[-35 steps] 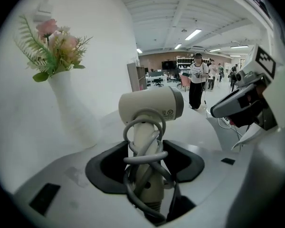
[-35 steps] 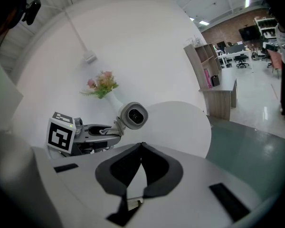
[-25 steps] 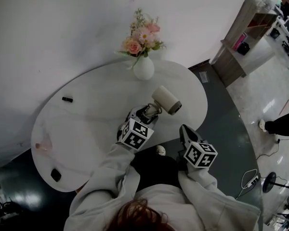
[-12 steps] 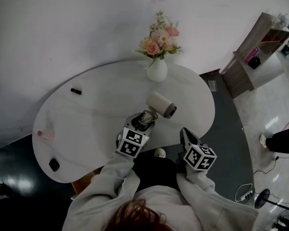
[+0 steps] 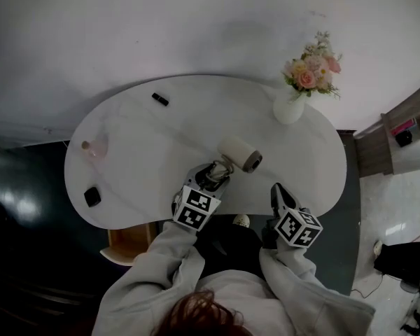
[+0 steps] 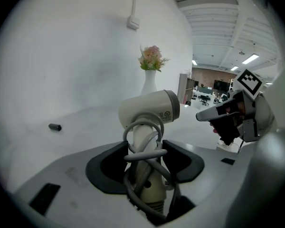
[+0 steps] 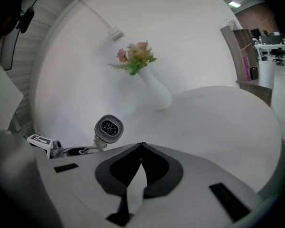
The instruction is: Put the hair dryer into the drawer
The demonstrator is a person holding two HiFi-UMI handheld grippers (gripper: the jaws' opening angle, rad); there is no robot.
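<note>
A cream hair dryer (image 5: 239, 154) with its grey cord wound round the handle hangs over the white table (image 5: 147, 138). My left gripper (image 5: 217, 170) is shut on that handle. In the left gripper view the dryer (image 6: 149, 109) stands upright between the jaws of my left gripper (image 6: 145, 153). My right gripper (image 5: 275, 190) hovers at the table's front edge, right of the dryer, shut on nothing. Its view shows the closed tips of the right gripper (image 7: 141, 148) and the dryer's nozzle (image 7: 108, 128). An open wooden drawer (image 5: 129, 240) shows under the table's front left edge.
A white vase of pink flowers (image 5: 288, 107) stands at the table's back right. A small black stick (image 5: 159, 99), a pink glass (image 5: 96, 146) and a black block (image 5: 92, 196) lie on the left half. A wooden shelf (image 5: 399, 138) stands at the right.
Both grippers have moved left along the table's front edge, the left one carrying the dryer. The view has swung left, the vase now sits far right, and the drawer has come into sight.
</note>
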